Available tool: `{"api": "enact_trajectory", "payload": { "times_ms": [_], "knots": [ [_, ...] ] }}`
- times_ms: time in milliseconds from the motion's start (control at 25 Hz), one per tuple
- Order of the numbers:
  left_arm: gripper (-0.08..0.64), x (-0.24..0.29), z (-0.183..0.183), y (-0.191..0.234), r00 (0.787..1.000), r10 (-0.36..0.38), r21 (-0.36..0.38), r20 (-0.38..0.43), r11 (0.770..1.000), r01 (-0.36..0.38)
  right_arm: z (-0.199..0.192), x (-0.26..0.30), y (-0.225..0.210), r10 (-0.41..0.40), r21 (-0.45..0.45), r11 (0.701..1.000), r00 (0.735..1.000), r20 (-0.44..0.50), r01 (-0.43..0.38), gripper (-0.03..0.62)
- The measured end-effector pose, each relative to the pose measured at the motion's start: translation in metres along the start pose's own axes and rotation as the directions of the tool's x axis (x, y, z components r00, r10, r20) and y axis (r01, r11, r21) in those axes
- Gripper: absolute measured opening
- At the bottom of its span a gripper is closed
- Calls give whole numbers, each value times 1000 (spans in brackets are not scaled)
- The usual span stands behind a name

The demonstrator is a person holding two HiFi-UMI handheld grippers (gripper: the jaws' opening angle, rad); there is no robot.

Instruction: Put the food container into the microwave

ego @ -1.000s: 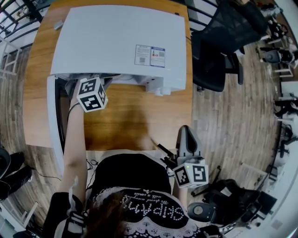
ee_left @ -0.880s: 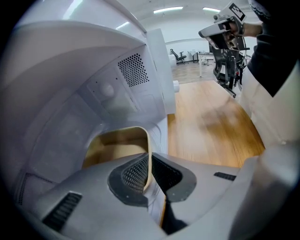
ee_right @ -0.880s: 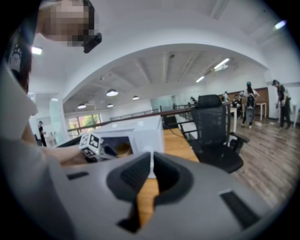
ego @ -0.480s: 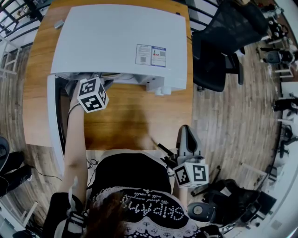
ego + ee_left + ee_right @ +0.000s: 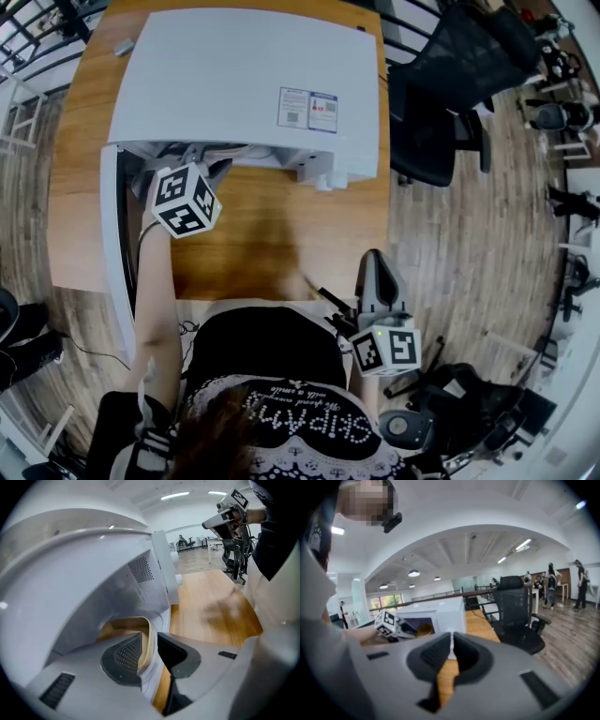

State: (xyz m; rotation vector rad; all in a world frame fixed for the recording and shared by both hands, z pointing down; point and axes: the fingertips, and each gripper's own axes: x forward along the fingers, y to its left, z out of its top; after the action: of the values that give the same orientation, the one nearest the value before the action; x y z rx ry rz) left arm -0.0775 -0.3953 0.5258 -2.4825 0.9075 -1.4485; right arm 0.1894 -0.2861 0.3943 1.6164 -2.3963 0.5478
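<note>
The food container [image 5: 124, 626], a tan tub, is sitting inside the microwave [image 5: 244, 75], just behind its mouth. The microwave is standing along the far edge of the table [image 5: 272, 234], its door [image 5: 111, 253] swung out over the left edge. The left gripper [image 5: 151, 645] is reaching into that mouth. Its 2 jaws are standing apart after just easing partly together, with the tub's rim showing in the gap, unpressed. The right gripper [image 5: 451, 641] is hovering off the near right corner, jaws closed on nothing.

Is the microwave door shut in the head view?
No, the door stands swung open at the left of the microwave.
</note>
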Motion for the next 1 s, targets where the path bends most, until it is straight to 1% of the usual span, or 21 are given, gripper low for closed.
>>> {"api": "enact_trajectory", "payload": {
  "times_ms": [160, 360, 480, 600, 720, 880, 1000],
  "knots": [
    [52, -19, 11, 4, 996, 75, -12, 45, 997, -75, 2, -4, 5, 16, -7, 1000, 1000, 10, -16, 38],
    [32, -36, 23, 3, 987, 135, -41, 86, 990, -132, 5, -11, 7, 30, -16, 999, 999, 21, -30, 38],
    [31, -50, 31, 8, 972, 203, -91, 116, 977, -193, 7, -15, 7, 40, -22, 999, 999, 29, -39, 38],
    [31, -68, 41, 15, 945, 283, -178, 163, 951, -254, 10, -18, 6, 50, -30, 998, 998, 41, -49, 38],
    [31, -88, 53, 22, 909, 356, -283, 217, 914, -290, 13, -21, 2, 55, -42, 998, 997, 56, -53, 38],
    [29, -114, 68, 22, 863, 428, -389, 267, 868, -310, 18, -27, -6, 53, -54, 997, 996, 74, -49, 38],
    [29, -133, 84, 18, 826, 468, -456, 313, 837, -301, 19, -33, -15, 44, -61, 997, 995, 85, -39, 38]
  ]
}}
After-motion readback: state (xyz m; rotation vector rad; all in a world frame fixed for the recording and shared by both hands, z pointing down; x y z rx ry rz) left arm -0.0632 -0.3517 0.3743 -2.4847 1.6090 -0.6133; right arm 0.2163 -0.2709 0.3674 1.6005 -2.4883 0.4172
